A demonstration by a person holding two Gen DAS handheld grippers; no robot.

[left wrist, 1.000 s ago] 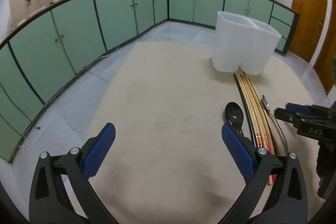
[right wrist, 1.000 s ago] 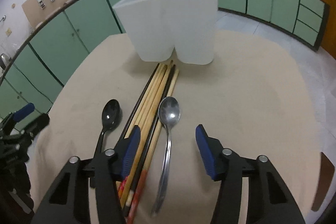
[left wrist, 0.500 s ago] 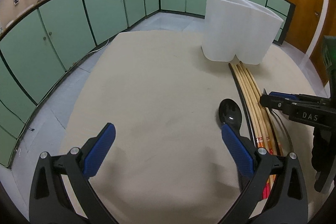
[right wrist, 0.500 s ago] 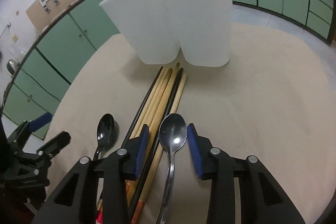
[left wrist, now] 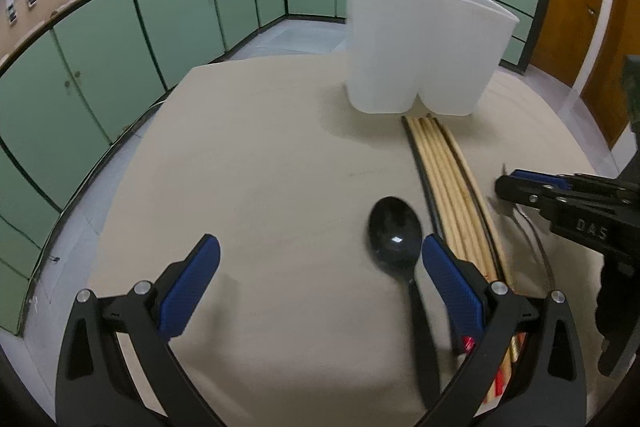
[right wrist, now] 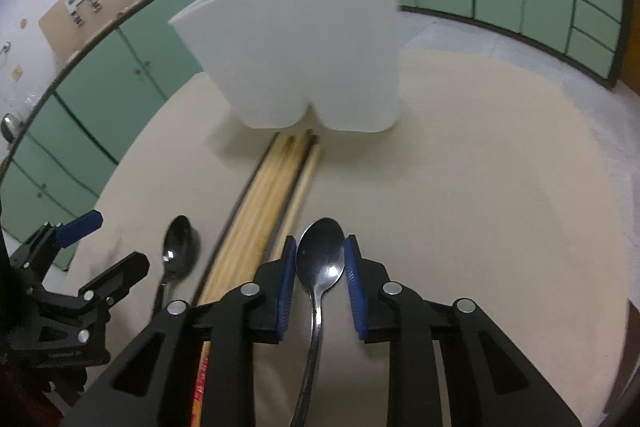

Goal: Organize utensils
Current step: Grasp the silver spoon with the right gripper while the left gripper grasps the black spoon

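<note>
Alignment between the right gripper (right wrist: 320, 279) and the silver spoon (right wrist: 321, 261) decides the coming move: the spoon's bowl sits directly between the two blue pads, its handle running back toward the camera, so its long axis lies along the gripper's own pointing line. The jaws have just been closing on the bowl; they stand narrowly apart, and whether the pads already press its edges I cannot tell.

The left gripper (left wrist: 316, 283) hangs wide apart and holds nothing. The black spoon (left wrist: 395, 231) lies just inside its right-hand pad, bowl far, handle near, parallel to the silver one.

Between the two spoons lies a bundle of chopsticks (right wrist: 264, 203), mostly pale wood with dark ones alongside, far ends reaching nearly to the white holder (right wrist: 304, 47). That holder stands upright at the far side of the beige table (right wrist: 480, 167), two-lobed and translucent.

The silver spoon is polished metal, thin-handled and reflective; judged slippery if gripped across the bowl.
</note>
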